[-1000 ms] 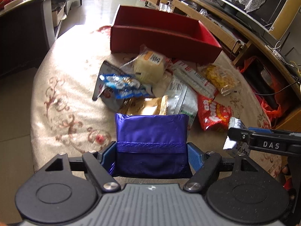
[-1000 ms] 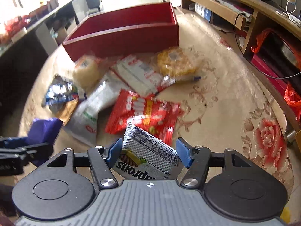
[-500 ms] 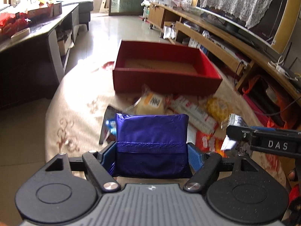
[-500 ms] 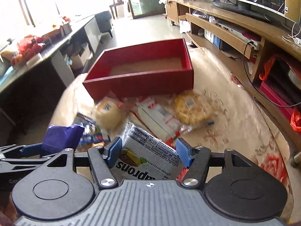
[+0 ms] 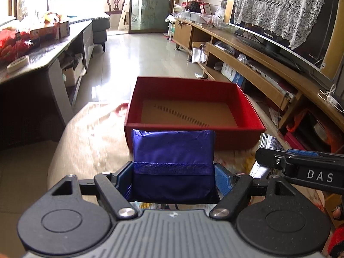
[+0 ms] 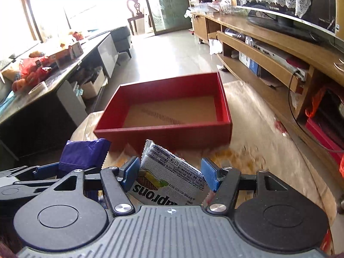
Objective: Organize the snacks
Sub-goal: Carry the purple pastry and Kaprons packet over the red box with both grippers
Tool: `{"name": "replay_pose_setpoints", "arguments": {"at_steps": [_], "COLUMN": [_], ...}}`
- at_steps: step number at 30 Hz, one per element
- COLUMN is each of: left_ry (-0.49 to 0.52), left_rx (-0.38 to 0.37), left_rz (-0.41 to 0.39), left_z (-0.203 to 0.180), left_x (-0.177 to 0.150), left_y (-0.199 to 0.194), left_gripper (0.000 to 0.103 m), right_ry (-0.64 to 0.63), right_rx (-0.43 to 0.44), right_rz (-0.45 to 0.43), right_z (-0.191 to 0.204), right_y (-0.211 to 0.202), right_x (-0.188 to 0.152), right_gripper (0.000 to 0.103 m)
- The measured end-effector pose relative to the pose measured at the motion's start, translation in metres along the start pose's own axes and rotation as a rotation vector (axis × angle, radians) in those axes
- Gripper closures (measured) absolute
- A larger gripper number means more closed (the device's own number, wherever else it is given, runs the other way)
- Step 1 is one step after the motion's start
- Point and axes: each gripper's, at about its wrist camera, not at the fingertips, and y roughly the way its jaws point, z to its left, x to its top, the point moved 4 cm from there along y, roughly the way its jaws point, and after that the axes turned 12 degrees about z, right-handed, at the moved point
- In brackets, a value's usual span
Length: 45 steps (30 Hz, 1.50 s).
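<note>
The counter [image 5: 90,133] has a beige cloth with a flower pattern, and it fills the near part of both views. On its far side stands the red box [image 5: 193,133], an open cardboard tray with red walls and a brown bottom; nothing lies inside it. The left gripper [image 5: 173,173] is in the air near the front wall of the box, and its jaws are closed on the purple snack packet [image 5: 173,148], which stands upright between the blue pads. To the right of it, the right gripper [image 6: 169,172] is at a similar height, and its jaws are closed on the grey snack packet [image 6: 169,172], a tilted packet with printed text and a label that ends in "aprons". In the right wrist view the purple packet [image 6: 83,154] is seen at the left, just beside the grey one
</note>
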Motion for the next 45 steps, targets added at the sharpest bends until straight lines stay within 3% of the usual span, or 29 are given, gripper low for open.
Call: {"name": "replay_pose_setpoints", "arguments": {"at_steps": [10,32,45], "left_ry": [-0.009,0.002,-0.003], "left_rx": [0.017,0.074,0.093], "left_rz": [-0.017,-0.034,-0.015], "left_z": [-0.003,-0.011,-0.006], "left_x": [0.037,0.092,0.112], "left_y": [0.024,0.081,0.135], "left_gripper": [0.030,0.030,0.030], "right_ry": [0.029,0.028,0.047], "right_rx": [0.005,-0.037,-0.024], "right_rz": [-0.036,-0.046,-0.024], "right_z": [-0.009,-0.027,-0.041], "right_y": [0.018,0.065,0.125], "right_x": [0.040,0.095,0.111], "right_gripper": [0.034,0.034,0.033]}}
